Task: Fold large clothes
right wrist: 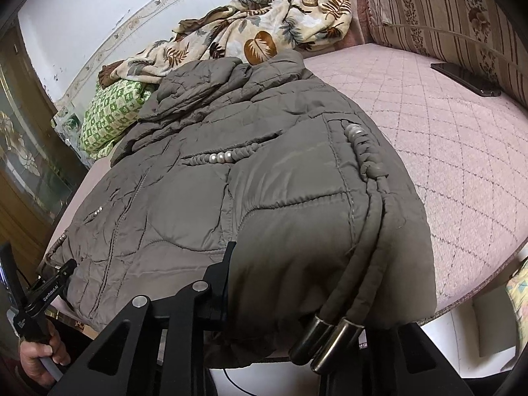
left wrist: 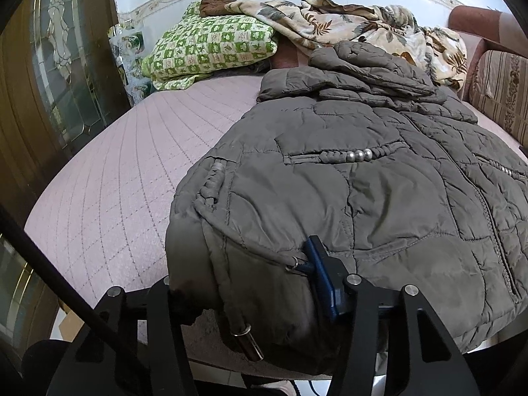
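Observation:
A grey-brown quilted jacket (left wrist: pixel 363 181) (right wrist: pixel 231 198) lies spread on the bed, hood end far from me and hem toward me. My left gripper (left wrist: pixel 241 274) is shut on the hem's left corner. Its blue pad (left wrist: pixel 318 270) presses into the bunched fabric, and the other finger is hidden behind the cloth. My right gripper (right wrist: pixel 313 280) is shut on the hem's right corner. One black finger (right wrist: pixel 227 264) digs into the fabric and the other is covered by it. Metal-tipped drawcords (right wrist: pixel 330 340) hang from that corner. The right wrist view also shows the left gripper (right wrist: pixel 49 290), held by a hand (right wrist: pixel 43 359).
The bed has a pink quilted cover (left wrist: pixel 115 181) (right wrist: pixel 462 165). At its head lie a green patterned pillow (left wrist: pixel 211 49) and a crumpled leaf-print blanket (left wrist: pixel 363 26). A dark phone (right wrist: pixel 468 79) rests beside a striped cushion (right wrist: pixel 445 16). A glazed wooden door (left wrist: pixel 59 49) stands at the left.

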Demonstrator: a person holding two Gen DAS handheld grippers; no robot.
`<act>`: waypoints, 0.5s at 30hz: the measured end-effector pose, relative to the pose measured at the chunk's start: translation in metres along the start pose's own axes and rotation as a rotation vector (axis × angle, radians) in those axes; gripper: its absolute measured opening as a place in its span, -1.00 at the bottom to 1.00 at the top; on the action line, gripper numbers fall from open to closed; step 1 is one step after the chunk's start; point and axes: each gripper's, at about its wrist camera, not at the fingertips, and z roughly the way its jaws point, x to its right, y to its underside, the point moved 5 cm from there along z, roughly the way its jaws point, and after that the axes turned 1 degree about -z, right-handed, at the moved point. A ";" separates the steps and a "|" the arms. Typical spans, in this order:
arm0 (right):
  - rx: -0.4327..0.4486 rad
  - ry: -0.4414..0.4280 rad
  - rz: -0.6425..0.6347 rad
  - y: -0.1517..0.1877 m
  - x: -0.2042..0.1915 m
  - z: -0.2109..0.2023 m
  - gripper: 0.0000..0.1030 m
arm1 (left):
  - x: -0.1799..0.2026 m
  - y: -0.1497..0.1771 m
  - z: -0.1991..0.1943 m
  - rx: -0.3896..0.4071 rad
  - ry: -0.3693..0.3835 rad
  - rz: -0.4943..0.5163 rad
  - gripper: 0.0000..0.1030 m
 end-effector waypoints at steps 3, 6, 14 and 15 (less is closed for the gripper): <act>0.001 0.000 0.000 0.000 0.000 0.000 -0.38 | 0.000 -0.001 0.000 0.003 -0.004 0.007 0.00; 0.002 -0.002 0.001 -0.001 0.000 0.000 -0.39 | 0.000 -0.001 -0.001 0.007 -0.006 0.012 -0.02; 0.018 -0.006 -0.003 -0.001 -0.001 -0.003 -0.42 | 0.001 -0.002 -0.004 0.015 -0.012 0.022 -0.07; 0.020 -0.006 -0.005 -0.001 -0.001 -0.004 -0.42 | 0.001 -0.002 -0.004 0.015 -0.011 0.021 -0.07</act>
